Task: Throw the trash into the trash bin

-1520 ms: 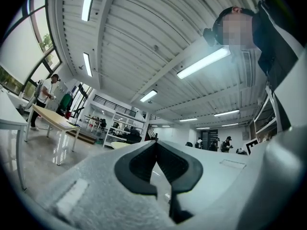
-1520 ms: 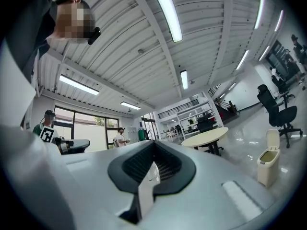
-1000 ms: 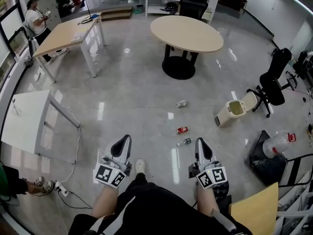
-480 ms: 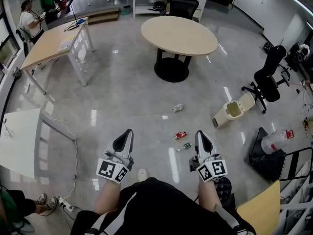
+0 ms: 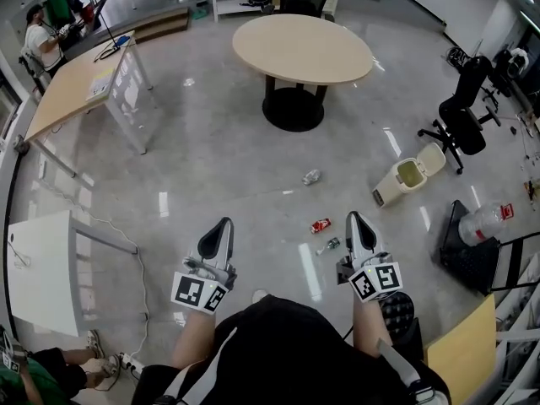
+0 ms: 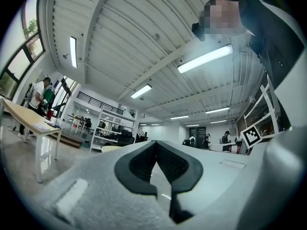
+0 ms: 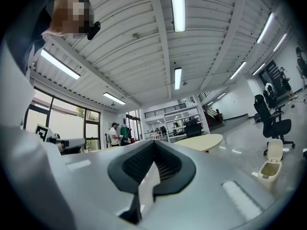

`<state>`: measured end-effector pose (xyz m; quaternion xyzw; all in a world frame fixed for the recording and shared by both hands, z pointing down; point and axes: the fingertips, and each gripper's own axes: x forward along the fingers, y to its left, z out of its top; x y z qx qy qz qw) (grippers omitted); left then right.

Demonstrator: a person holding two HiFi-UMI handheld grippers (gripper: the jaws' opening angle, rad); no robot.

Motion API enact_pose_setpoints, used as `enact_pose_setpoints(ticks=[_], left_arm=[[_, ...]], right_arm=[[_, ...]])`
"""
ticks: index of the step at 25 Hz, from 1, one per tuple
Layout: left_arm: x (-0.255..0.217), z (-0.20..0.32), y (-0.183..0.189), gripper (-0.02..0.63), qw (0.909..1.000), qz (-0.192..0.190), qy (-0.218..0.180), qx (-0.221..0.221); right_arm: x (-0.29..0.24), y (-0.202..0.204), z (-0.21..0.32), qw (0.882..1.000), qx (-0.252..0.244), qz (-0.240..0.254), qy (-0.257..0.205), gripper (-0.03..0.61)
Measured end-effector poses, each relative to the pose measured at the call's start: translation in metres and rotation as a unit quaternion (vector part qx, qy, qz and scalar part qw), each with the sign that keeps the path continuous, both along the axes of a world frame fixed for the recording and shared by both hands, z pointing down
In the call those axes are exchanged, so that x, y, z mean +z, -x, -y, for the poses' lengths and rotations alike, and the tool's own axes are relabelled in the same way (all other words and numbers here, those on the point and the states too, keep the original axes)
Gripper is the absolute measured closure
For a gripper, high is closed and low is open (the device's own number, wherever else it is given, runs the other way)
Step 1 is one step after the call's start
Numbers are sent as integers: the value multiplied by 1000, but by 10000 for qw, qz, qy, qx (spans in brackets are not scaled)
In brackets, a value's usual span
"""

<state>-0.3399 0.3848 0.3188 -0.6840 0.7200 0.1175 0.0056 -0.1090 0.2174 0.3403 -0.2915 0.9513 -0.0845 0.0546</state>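
Note:
Three bits of trash lie on the grey floor in the head view: a crumpled pale wrapper (image 5: 312, 176), a red can (image 5: 320, 225) and a small bottle (image 5: 328, 245). The beige trash bin (image 5: 407, 175) stands to their right with its lid up; it also shows low at the right of the right gripper view, the bin (image 7: 271, 164). My right gripper (image 5: 353, 218) (image 7: 153, 143) is held level just right of the bottle, shut and empty. My left gripper (image 5: 224, 224) (image 6: 156, 143) is held out further left over bare floor, its pads meeting, nothing in it.
A round table (image 5: 302, 49) stands ahead, a black office chair (image 5: 460, 129) beyond the bin. A long desk (image 5: 76, 78) is far left, a white table (image 5: 42, 256) near left with cables (image 5: 139, 310) on the floor. A large water bottle (image 5: 481, 224) lies at the right.
The person has stepped forward, carrying both grippers along. The white table at the left has slid down the view. Both sets of jaws stay as they were.

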Motion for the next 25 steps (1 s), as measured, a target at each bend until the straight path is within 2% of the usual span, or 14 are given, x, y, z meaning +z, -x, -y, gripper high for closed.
enact_pose_setpoints(ticks=[5, 11, 19, 25], left_arm=[[7, 2, 28, 611, 9999, -89, 82, -98], [22, 27, 38, 611, 9991, -207, 309, -216], [-1, 74, 47, 612, 9992, 40, 97, -385], [-14, 118, 53, 611, 9986, 80, -55, -516]], right_arm=[[0, 18, 6, 10000, 66, -12, 70, 572], [16, 13, 39, 9995, 191, -177, 188, 572], [8, 31, 116, 9999, 53, 54, 138, 572], [-8, 63, 165, 9991, -300, 275, -154, 572]])
